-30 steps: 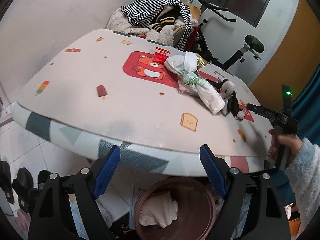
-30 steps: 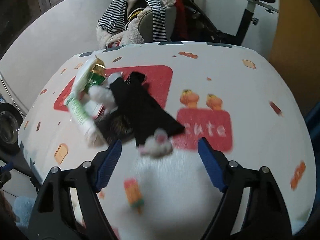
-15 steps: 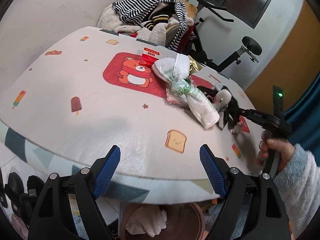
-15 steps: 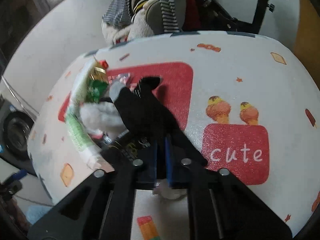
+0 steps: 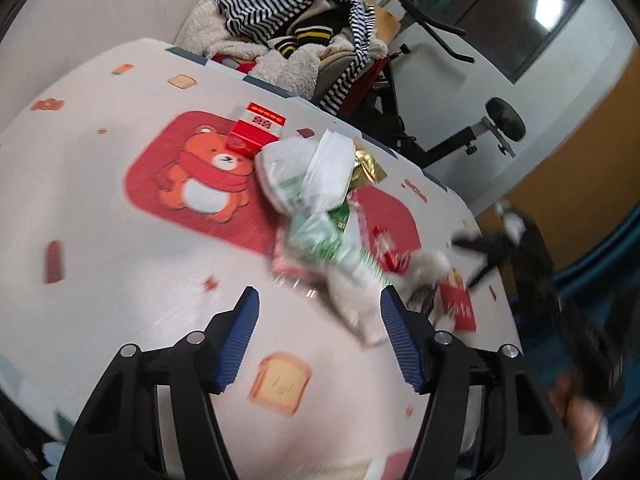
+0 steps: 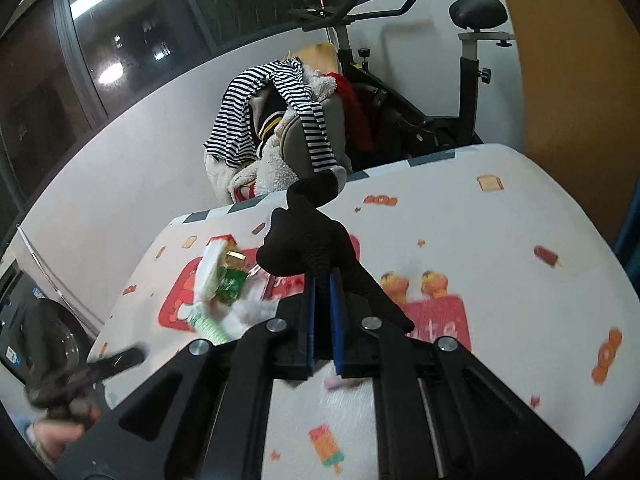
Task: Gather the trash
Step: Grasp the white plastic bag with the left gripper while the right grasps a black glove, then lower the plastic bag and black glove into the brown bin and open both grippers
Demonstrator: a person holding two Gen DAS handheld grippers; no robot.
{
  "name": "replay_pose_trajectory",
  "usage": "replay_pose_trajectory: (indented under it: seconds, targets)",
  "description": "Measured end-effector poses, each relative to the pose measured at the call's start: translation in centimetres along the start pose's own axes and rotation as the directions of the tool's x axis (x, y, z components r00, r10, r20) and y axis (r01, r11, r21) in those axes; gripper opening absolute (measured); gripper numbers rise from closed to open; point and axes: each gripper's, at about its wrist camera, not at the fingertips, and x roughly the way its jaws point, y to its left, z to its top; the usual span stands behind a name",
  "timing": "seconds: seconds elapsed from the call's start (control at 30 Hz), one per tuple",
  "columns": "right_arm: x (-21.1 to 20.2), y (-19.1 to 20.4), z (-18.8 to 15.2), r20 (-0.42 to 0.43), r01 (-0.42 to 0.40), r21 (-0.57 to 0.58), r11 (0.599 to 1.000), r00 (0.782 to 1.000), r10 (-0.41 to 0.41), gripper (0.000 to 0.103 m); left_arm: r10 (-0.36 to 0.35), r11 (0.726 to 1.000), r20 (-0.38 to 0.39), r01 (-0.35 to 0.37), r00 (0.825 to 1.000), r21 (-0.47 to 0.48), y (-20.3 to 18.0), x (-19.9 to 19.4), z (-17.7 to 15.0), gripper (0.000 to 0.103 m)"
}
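Note:
A white plastic bag [image 5: 320, 184] bundled with a green printed wrapper [image 5: 320, 236] lies mid-table, with a red box [image 5: 256, 130], gold foil [image 5: 366, 166] and a red wrapper [image 5: 390, 252] around it. My left gripper [image 5: 318, 296] hovers over the bag's near end. Its jaws are closing, the bag's tip sits just inside the right pad, and neither pad presses on it. My right gripper [image 6: 322, 280] is shut on a black sock-like cloth [image 6: 308, 236] and holds it above the table. The left wrist view shows that cloth [image 5: 504, 236] blurred at the right.
The table [image 6: 500, 280] has a white cloth with cartoon prints. Behind it stands a chair heaped with striped clothes [image 5: 292, 28], and beside that an exercise bike [image 6: 468, 60]. A washing machine [image 6: 44, 344] is at the left. White fluff [image 6: 256, 308] lies by the bag.
The left gripper moved forward over the table to the bag, its jaws narrowed, and the bin dropped from view. The right gripper shut on the black cloth and lifted it.

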Motion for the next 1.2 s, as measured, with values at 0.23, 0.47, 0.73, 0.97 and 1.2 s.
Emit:
replay_pose_trajectory:
  seconds: [0.23,0.47,0.73,0.97,1.2]
  targets:
    - [-2.2,0.1,-3.5,-0.018,-0.012,-0.008,1.000,1.000,0.012,0.010,0.149,0.988,-0.001,-0.149,0.989,-0.027,-1.3,5.1,3.4,0.061]
    - [-5.5,-1.6,-5.1,-0.004,-0.018,0.029,0.999,1.000,0.018,0.010,0.204,0.979,-0.046,-0.203,0.978,0.032,-1.5,8.2,4.1,0.035]
    - [-7.2,-2.0,-4.8,0.015,-0.022,-0.005,1.000,1.000,0.022,0.010,0.155,0.976,0.032,-0.158,0.987,0.148,-3.3,3.7,4.3,0.032]
    - [-8.1,0.0,-4.2,0.028,-0.050,-0.004,0.999,0.998,0.050,0.010,0.102,0.967,0.072,-0.116,0.992,0.229,-3.7,-3.6,4.0,0.032]
    - [-9.7,3.0,-4.7,0.014,-0.073,-0.042,0.996,0.997,0.073,0.010,0.058,0.954,0.068,-0.075,0.996,0.289,-2.4,-10.5,-1.2,0.032]
